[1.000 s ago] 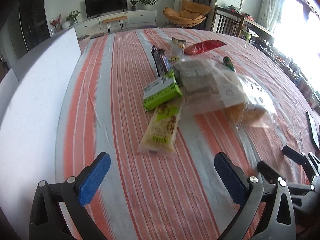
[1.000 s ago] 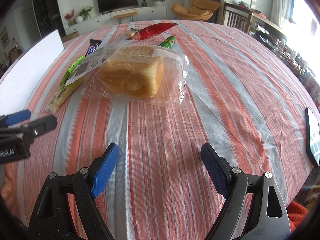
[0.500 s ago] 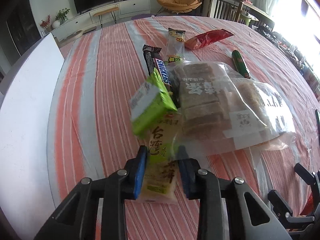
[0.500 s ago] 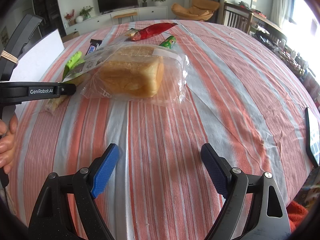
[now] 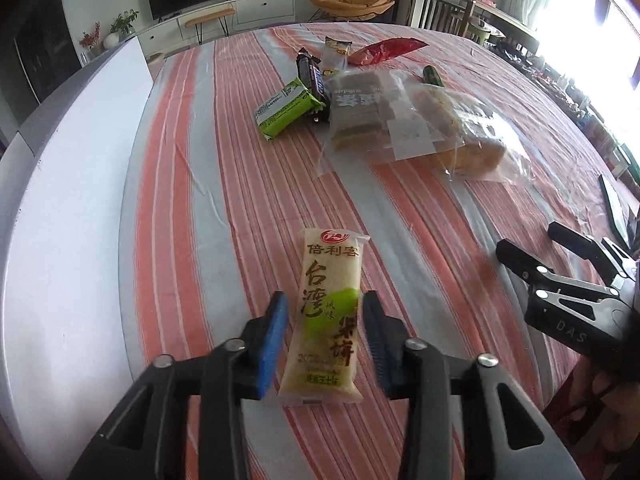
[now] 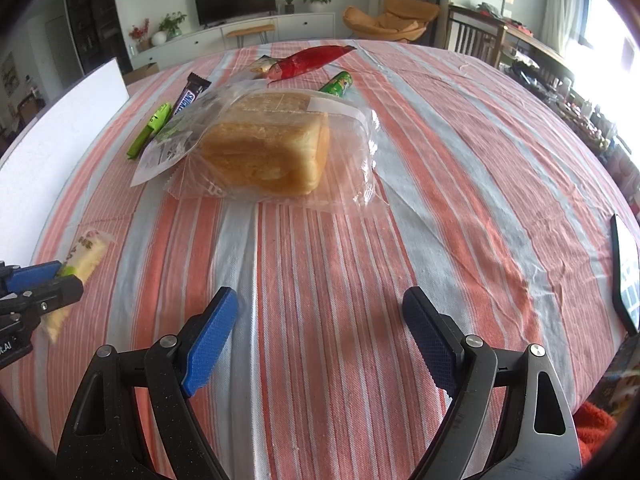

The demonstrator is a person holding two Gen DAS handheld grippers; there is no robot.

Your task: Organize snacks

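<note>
A striped surface (image 6: 440,168) carries the snacks, with a white board (image 5: 68,208) along its left edge. The bread bag (image 6: 272,148) lies mid-surface, a second clear bag (image 5: 360,116) of brown slices touching it, then a red packet (image 6: 312,62), green box (image 5: 286,110), chocolate bar (image 6: 190,94) and green tube (image 6: 338,84) clustered behind. The rice cracker pack (image 5: 326,320) lies flat, apart from the pile, between the left gripper's (image 5: 325,320) fingers, which have just been opening, pads clear of it. The right gripper (image 6: 320,336) hovers released over bare cloth.
</note>
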